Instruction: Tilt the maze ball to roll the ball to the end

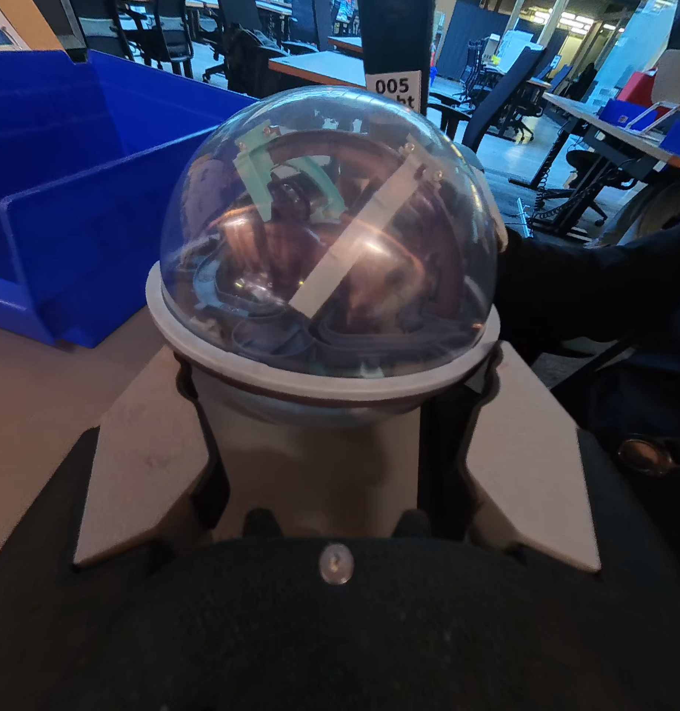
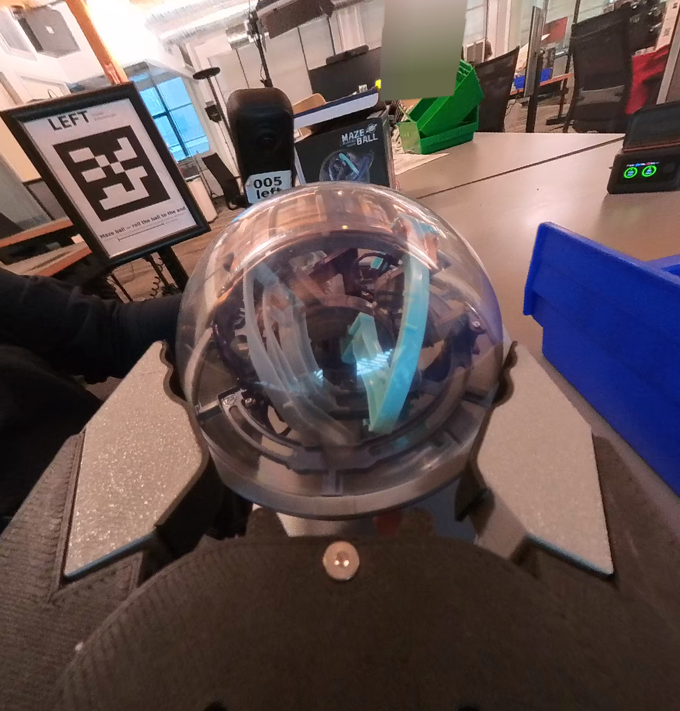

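Observation:
The maze ball [image 1: 327,238] is a clear sphere with a white rim and with purple, teal and white tracks inside. In the left wrist view it sits between my left gripper's [image 1: 334,369] fingertips, its rim lying over them. My left gripper is shut on the maze ball. In the right wrist view the maze ball [image 2: 338,338] fills the space between my right gripper's [image 2: 336,369] fingers [image 2: 165,377], which touch its sides. My right gripper is shut on it from the opposite side. I cannot make out the small ball inside.
A blue bin [image 1: 80,192] stands close on the pale table [image 1: 42,384]; it also shows in the right wrist view [image 2: 619,346]. A person's dark sleeve [image 2: 61,327] is beside the ball. A framed sign [image 2: 107,173], a dark box [image 2: 346,154], green bins [image 2: 446,111] and a device with green lights [image 2: 654,154] stand farther back.

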Demonstrator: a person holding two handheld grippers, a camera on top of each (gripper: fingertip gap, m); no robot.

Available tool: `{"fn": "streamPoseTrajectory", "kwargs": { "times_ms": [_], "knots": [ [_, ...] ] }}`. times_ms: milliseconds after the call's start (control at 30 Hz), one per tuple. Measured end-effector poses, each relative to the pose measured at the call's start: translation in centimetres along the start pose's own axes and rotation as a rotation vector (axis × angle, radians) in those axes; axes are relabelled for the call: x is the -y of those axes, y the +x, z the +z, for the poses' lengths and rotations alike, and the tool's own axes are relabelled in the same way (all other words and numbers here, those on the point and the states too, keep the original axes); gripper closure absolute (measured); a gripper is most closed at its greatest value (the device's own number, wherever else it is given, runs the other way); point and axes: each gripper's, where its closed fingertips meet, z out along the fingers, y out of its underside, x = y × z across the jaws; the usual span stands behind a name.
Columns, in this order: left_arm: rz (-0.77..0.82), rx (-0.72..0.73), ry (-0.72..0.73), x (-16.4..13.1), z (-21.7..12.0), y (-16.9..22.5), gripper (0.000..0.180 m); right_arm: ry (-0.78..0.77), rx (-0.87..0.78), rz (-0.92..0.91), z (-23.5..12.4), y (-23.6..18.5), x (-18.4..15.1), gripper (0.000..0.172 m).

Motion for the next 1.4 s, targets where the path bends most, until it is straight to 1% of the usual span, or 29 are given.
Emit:
{"fn": "streamPoseTrajectory", "kwargs": {
  "times_ms": [367, 567, 967, 1133, 1267, 1400],
  "knots": [
    [-0.099, -0.017, -0.040, 0.3, 0.1, 0.5, 0.034, -0.024, 0.013, 0.096, -0.2, -0.2, 0.3, 0.015],
    [-0.131, -0.004, -0.072, 0.7, 0.0, 1.0, 0.034, -0.014, 0.036, 0.126, -0.4, -0.5, 0.7, 0.015],
    [0.017, 0.024, -0.031, 1.5, -0.1, 1.3, 0.034, 0.009, 0.017, -0.027, -0.7, -1.3, 1.6, 0.015],
    [0.119, 0.051, -0.029, 1.4, -0.2, 1.2, 0.034, 0.024, 0.010, -0.133, -0.7, -1.5, 1.6, 0.015],
    [0.199, 0.067, -0.031, 0.9, -0.3, 0.9, 0.033, 0.026, -0.004, -0.217, -0.4, -1.5, 1.2, 0.015],
    [0.205, 0.064, -0.045, 0.0, -0.2, 0.4, 0.033, 0.005, -0.015, -0.233, -0.2, -1.1, 0.5, 0.015]
  ]
}}
